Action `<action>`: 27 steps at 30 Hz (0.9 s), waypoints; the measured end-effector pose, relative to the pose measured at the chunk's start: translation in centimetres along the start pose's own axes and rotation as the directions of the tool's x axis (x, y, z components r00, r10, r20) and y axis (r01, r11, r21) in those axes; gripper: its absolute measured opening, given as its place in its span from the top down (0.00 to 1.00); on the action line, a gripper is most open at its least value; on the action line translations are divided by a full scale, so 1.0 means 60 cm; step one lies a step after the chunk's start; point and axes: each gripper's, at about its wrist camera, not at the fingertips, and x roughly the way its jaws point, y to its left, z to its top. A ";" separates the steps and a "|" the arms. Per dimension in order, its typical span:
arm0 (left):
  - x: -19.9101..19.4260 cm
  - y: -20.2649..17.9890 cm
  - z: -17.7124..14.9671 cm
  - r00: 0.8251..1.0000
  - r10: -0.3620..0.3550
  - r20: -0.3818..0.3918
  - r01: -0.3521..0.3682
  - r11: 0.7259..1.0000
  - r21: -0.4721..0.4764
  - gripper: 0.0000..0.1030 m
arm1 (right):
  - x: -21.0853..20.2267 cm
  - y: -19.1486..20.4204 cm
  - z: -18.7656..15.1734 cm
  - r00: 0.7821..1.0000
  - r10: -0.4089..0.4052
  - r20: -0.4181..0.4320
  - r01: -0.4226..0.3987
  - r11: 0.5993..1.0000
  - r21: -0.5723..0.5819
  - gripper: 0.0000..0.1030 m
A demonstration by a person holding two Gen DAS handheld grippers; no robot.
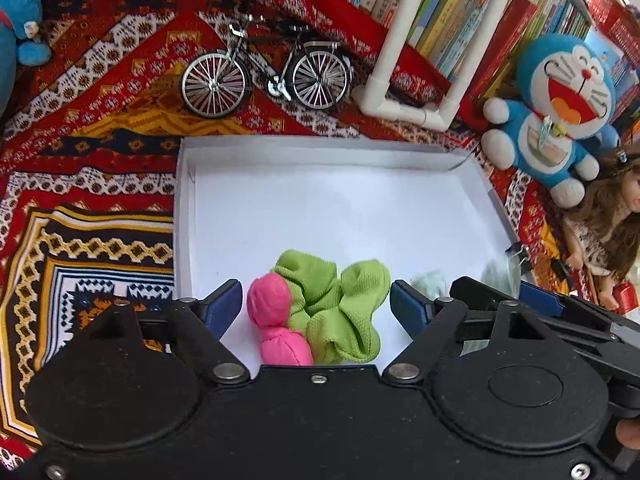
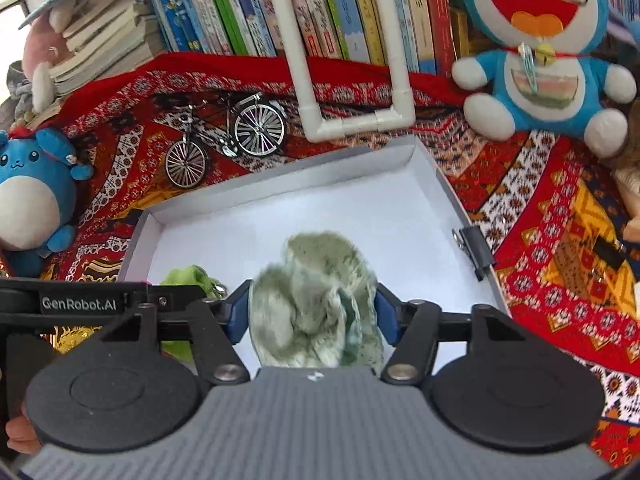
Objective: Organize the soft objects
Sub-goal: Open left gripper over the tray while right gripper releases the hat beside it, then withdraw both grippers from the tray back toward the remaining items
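left gripper jaws wide open around pink and green scrunchies in white tray, right gripper jaws spread, pale green scrunchie between them, blurry, grip unclear

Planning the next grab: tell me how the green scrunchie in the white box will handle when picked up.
The green scrunchie is likely floppy: its fabric lies in soft, loose folds. Probably light, being only a thin ruffle. It seems unlikely to roll, slumped flat against the pink bundle.

The white box looked like matt cardboard; inside it lay ribbed green cloth, smooth pink cloth and a pale speckled cloth.
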 end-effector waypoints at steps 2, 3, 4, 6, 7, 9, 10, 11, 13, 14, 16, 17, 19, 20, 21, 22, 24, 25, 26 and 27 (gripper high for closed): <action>-0.013 0.001 0.002 1.000 -0.002 0.021 0.002 1.000 -0.002 0.17 | -0.008 0.002 0.002 1.000 0.000 0.022 0.000 1.000 -0.010 0.21; -0.020 0.002 0.002 0.999 -0.002 0.032 0.002 1.000 -0.004 0.17 | -0.013 0.002 0.002 1.000 0.000 0.031 0.001 1.000 -0.014 0.21; -0.028 0.003 0.001 0.999 -0.002 0.040 0.002 1.000 -0.006 0.16 | -0.018 0.002 0.003 0.999 0.001 0.040 0.000 1.000 -0.018 0.20; -0.043 0.005 0.000 0.999 -0.010 0.053 0.011 1.000 -0.009 0.16 | -0.028 0.003 0.003 0.998 0.008 0.056 -0.006 1.000 -0.025 0.19; -0.051 0.006 0.000 0.998 -0.017 0.061 0.018 1.000 -0.012 0.15 | -0.033 0.004 0.003 0.998 0.012 0.064 -0.010 1.000 -0.027 0.19; -0.068 0.009 -0.003 0.997 -0.025 0.079 0.027 1.000 -0.016 0.15 | -0.046 0.005 0.001 0.996 0.020 0.085 -0.018 0.999 -0.032 0.17; -0.076 0.009 -0.005 0.996 -0.027 0.089 0.028 0.999 -0.017 0.15 | -0.055 0.006 0.000 0.995 0.025 0.098 -0.022 0.999 -0.034 0.17; -0.085 0.010 -0.008 0.995 -0.029 0.099 0.030 0.999 -0.015 0.15 | -0.061 0.007 -0.002 0.994 0.029 0.109 -0.025 0.999 -0.039 0.17; -0.103 0.011 -0.017 0.992 -0.031 0.122 0.032 0.999 -0.008 0.15 | -0.079 0.009 -0.006 0.990 0.039 0.137 -0.032 0.998 -0.052 0.15; -0.112 0.011 -0.022 0.991 -0.033 0.133 0.034 0.999 -0.004 0.14 | -0.087 0.010 -0.008 0.988 0.045 0.148 -0.037 0.998 -0.057 0.15; -0.130 0.010 -0.035 0.986 -0.045 0.158 0.045 0.999 0.007 0.14 | -0.105 0.011 -0.015 0.983 0.058 0.176 -0.046 0.996 -0.071 0.14; -0.139 0.011 -0.041 0.984 -0.051 0.169 0.050 0.999 0.010 0.14 | -0.113 0.011 -0.018 0.980 0.062 0.187 -0.049 0.996 -0.075 0.13; -0.157 0.013 -0.057 0.980 -0.066 0.188 0.065 0.998 0.013 0.13 | -0.129 0.009 -0.025 0.975 0.073 0.212 -0.056 0.995 -0.083 0.10; -0.163 0.015 -0.064 0.978 -0.074 0.195 0.072 0.997 0.015 0.13 | -0.137 0.007 -0.029 0.972 0.078 0.224 -0.060 0.995 -0.085 0.09; -0.171 0.017 -0.072 0.976 -0.081 0.204 0.079 0.997 0.016 0.13 | -0.144 0.006 -0.034 0.969 0.083 0.234 -0.064 0.994 -0.089 0.08; -0.178 0.018 -0.079 0.973 -0.086 0.212 0.084 0.996 0.019 0.13 | -0.153 0.005 -0.039 0.965 0.089 0.246 -0.067 0.993 -0.098 0.07; -0.194 0.020 -0.098 0.969 -0.095 0.229 0.089 0.995 0.036 0.12 | -0.168 0.006 -0.051 0.958 0.096 0.271 -0.064 0.990 -0.123 0.05; -0.201 0.020 -0.107 0.967 -0.094 0.239 0.086 0.995 0.045 0.12 | -0.176 0.006 -0.059 0.953 0.097 0.286 -0.059 0.989 -0.137 0.02; -0.208 0.020 -0.117 0.965 -0.093 0.246 0.082 0.995 0.053 0.12 | -0.184 0.007 -0.066 0.948 0.100 0.301 -0.057 0.987 -0.148 0.01; -0.215 0.020 -0.127 0.963 -0.094 0.254 0.081 0.995 0.062 0.12 | -0.192 0.006 -0.074 0.943 0.104 0.316 -0.055 0.986 -0.159 0.00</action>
